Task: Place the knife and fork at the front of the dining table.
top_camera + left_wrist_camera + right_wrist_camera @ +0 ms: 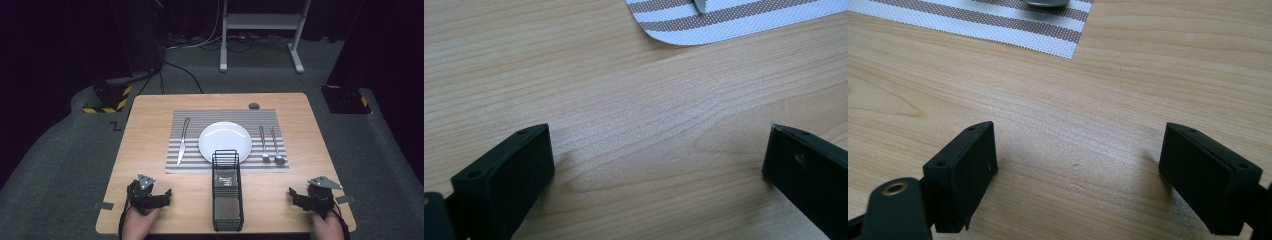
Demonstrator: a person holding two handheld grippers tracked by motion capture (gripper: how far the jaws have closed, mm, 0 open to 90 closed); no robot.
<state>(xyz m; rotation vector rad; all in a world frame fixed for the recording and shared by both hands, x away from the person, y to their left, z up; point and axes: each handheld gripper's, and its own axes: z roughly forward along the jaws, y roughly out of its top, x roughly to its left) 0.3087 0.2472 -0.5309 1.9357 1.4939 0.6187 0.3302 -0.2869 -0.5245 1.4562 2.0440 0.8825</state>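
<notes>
Where the wooden table (pixel 150 210) meets its near edge, the left gripper (pixel 161 196) and the right gripper (pixel 296 195) rest low over bare wood, one near each front corner, well apart. Both sets of jaws stand wide open with nothing between them; each gripper view shows bare wood grain between the black pads.

A black wire basket (pixel 227 192) stands midway between the two grippers, its long axis running away from the person, its far end touching the edge of the striped placemat (pixel 195 116). The placemat lies centred on the table. A white plate (pixel 225 141) sits in its middle. A knife (pixel 182 141) lies left of the plate. A fork (pixel 263 144) and a spoon (pixel 276 146) lie side by side right of the plate. A small dark object (pixel 254 105) sits on the wood just beyond the placemat's far edge.

Grey carpet (pixel 60 165) surrounds the table. A white metal frame (pixel 260 22) stands at the far side of the room. Yellow-and-black striped tape (pixel 112 102) marks a dark stand's base at the left. The room beyond is dark.
</notes>
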